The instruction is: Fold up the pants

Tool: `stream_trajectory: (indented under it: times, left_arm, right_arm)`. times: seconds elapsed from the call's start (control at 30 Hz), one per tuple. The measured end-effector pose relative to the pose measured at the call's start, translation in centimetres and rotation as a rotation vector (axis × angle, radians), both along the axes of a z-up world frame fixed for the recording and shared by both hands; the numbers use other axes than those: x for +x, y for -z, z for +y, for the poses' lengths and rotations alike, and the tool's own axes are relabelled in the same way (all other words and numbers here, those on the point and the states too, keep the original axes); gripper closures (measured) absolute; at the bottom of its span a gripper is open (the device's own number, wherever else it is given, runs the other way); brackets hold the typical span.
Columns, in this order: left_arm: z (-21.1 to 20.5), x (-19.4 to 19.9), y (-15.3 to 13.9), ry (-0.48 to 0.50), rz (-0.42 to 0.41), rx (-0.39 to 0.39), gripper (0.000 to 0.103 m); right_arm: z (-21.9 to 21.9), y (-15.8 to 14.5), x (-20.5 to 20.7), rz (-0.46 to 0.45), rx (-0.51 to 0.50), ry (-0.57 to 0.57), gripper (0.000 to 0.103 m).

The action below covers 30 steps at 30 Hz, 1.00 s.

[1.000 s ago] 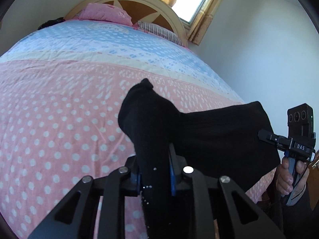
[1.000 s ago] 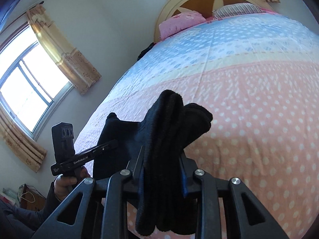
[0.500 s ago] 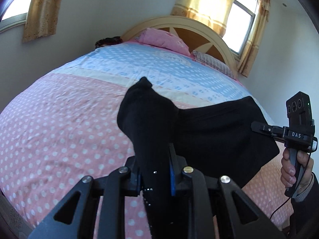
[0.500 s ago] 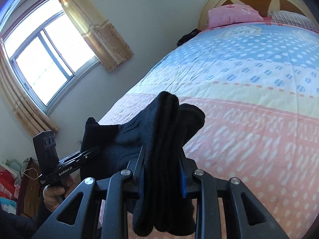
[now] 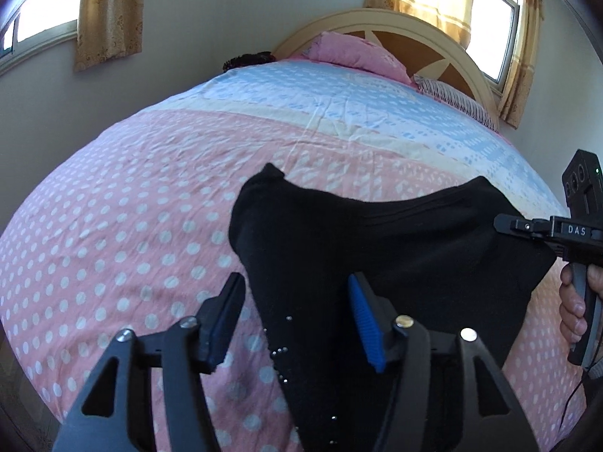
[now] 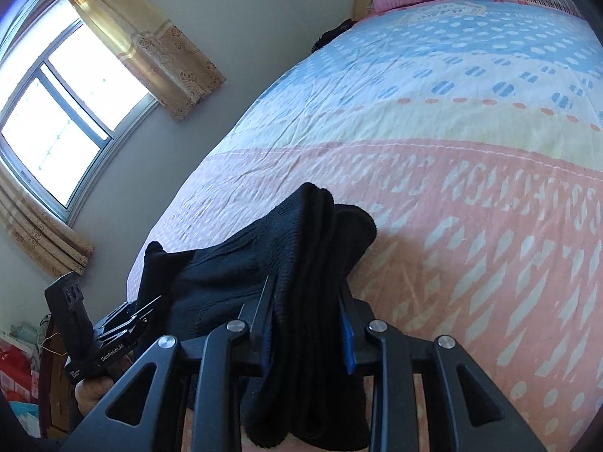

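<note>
Pants [image 5: 377, 248], black, hang between both grippers over the bedspread [image 5: 124, 218]. Left gripper [image 5: 297, 312] tilted down, jaws opening w/ fabric between them, left pad clear of it. Right gripper [image 6: 305, 324] tilted down, clamped on a bunched fold; hand [image 5: 576, 301] grips its handle below.

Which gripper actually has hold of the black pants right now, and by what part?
The right gripper is clamped on a bunched edge of the black pants. The left gripper is opening; cloth still lies between its jaws, but the pads no longer pinch it.
</note>
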<state>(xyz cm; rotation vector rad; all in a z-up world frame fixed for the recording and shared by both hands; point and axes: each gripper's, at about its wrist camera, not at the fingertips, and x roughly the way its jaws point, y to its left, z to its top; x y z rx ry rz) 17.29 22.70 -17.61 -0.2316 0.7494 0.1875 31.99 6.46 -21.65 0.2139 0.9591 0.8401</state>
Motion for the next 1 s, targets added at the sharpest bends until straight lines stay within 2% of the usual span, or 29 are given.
stream_trajectory:
  times: [0.03, 0.1, 0.3, 0.53, 0.83, 1.0]
  left_arm:
    - [-0.2, 0.1, 0.1, 0.001, 0.004, 0.009, 0.043]
    - [0.4, 0.2, 0.2, -0.015, 0.009, 0.014, 0.033]
    - [1.3, -1.0, 0.4, -0.043, 0.010, -0.007, 0.026]
    - [1.2, -1.4, 0.5, -0.051, 0.010, -0.009, 0.024]
    - [1.2, -2.3, 0.6, -0.068, 0.018, -0.021, 0.017]
    - [1.0, -2.8, 0.3, -0.087, 0.039, -0.017, 0.015]
  right_arm:
    - [-0.2, 0.0, -0.1, 0.002, 0.001, 0.005, 0.072]
    - [-0.3, 0.2, -0.2, 0.005, 0.002, 0.014, 0.070]
    - [-0.9, 0.1, -1.0, -0.015, -0.013, 0.022, 0.069]
    - [-1.9, 0.3, -1.0, -0.007, 0.004, 0.047, 0.069]
    - [-2.6, 0.8, -1.0, 0.005, -0.002, 0.086, 0.058]
    - [-3.1, 0.2, -1.9, -0.030, -0.053, 0.131, 0.050]
